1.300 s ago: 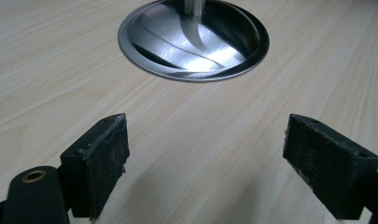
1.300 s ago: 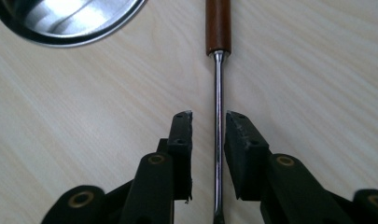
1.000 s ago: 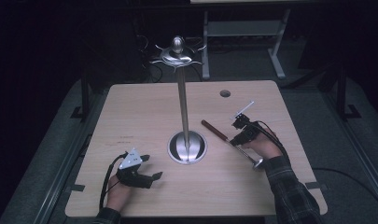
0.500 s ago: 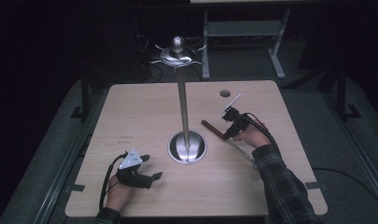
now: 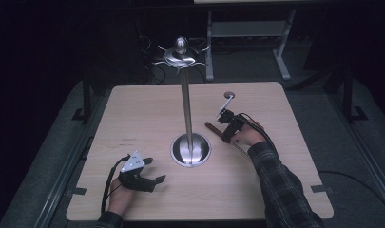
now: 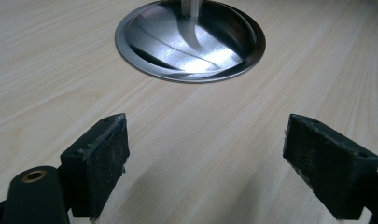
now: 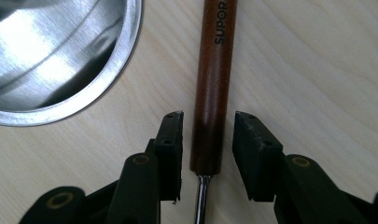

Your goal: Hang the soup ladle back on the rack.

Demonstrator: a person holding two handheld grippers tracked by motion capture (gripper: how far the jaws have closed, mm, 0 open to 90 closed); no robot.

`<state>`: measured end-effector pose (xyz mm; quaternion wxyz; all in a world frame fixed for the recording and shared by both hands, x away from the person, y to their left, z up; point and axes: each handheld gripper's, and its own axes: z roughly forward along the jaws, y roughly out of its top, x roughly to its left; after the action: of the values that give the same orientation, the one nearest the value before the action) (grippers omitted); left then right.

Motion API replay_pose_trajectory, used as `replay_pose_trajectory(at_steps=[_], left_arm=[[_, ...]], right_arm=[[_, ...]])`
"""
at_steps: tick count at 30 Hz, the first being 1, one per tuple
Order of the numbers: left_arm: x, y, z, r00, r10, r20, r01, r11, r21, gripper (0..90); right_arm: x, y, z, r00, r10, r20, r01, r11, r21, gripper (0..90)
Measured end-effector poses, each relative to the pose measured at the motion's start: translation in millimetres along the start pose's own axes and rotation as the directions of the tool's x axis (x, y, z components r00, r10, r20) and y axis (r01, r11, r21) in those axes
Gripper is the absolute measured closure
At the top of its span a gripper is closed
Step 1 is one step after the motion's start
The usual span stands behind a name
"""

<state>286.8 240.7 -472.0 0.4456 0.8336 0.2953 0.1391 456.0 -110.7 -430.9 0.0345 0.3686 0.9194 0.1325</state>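
A metal stand rises from a round base point(image 5: 190, 151) on the wooden table point(image 5: 147, 114), its pole point(image 5: 185, 104) ending in a hooked top point(image 5: 179, 54). Right of the base lies a utensil with a brown wooden handle point(image 5: 213, 128). My right gripper point(image 5: 226, 136) points down over it. In the right gripper view the handle point(image 7: 214, 70) lies between the jaws of the right gripper point(image 7: 207, 116), with a thin gap on each side; these jaws have just been opening. My left gripper point(image 5: 155, 170) rests open near the front left of the base, nothing between the jaws of the left gripper point(image 6: 205, 149).
The shiny base point(image 6: 191, 42) lies just ahead of the left jaws, and its rim point(image 7: 107, 74) is close to the left of the handle. A small round hole point(image 5: 229, 95) sits in the table's far right part. Dark floor and a white frame point(image 5: 280, 52) lie beyond.
My right hand has moved left across the table toward the stand, and its jaws now straddle the wooden handle. The left hand has stayed put.
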Motion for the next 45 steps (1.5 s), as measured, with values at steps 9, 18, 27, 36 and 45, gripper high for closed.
replay_pose_trajectory(at_steps=[9, 18, 27, 36, 45], left_arm=[[-0.3, 0.0, 0.1, 1.0000, 0.000, 0.000, 0.000, 1.0000, -0.001, 14.2], [-0.2, 0.0, 0.0, 1.0000, 0.000, 0.001, 0.000, 1.0000, -0.001, 14.2], [-0.1, 0.0, 0.1, 1.0000, 0.003, 0.000, -0.003, 1.0000, -0.001, 14.2], [0.0, 0.1, 0.0, 1.0000, 0.003, 0.002, -0.003, 1.0000, -0.002, 14.2], [0.0, 0.1, 0.1, 1.0000, 0.005, 0.001, -0.005, 1.0000, 0.000, 14.2]], right_arm=[[0.9, 2.8, 8.1, 0.9997, -0.018, 0.018, 0.017, 0.999, 0.043, 65.1], [0.1, 3.1, 10.1, 0.9997, -0.019, 0.011, 0.019, 0.999, 0.050, 69.3], [-0.9, 3.1, 9.4, 1.0000, 0.009, -0.001, -0.009, 0.998, 0.055, 72.4], [-2.4, 1.9, 8.8, 0.9999, 0.016, 0.000, -0.016, 0.999, 0.052, 73.3], [-2.0, -2.9, -7.2, 0.9999, 0.016, 0.005, -0.016, 1.000, -0.008, 73.5]])
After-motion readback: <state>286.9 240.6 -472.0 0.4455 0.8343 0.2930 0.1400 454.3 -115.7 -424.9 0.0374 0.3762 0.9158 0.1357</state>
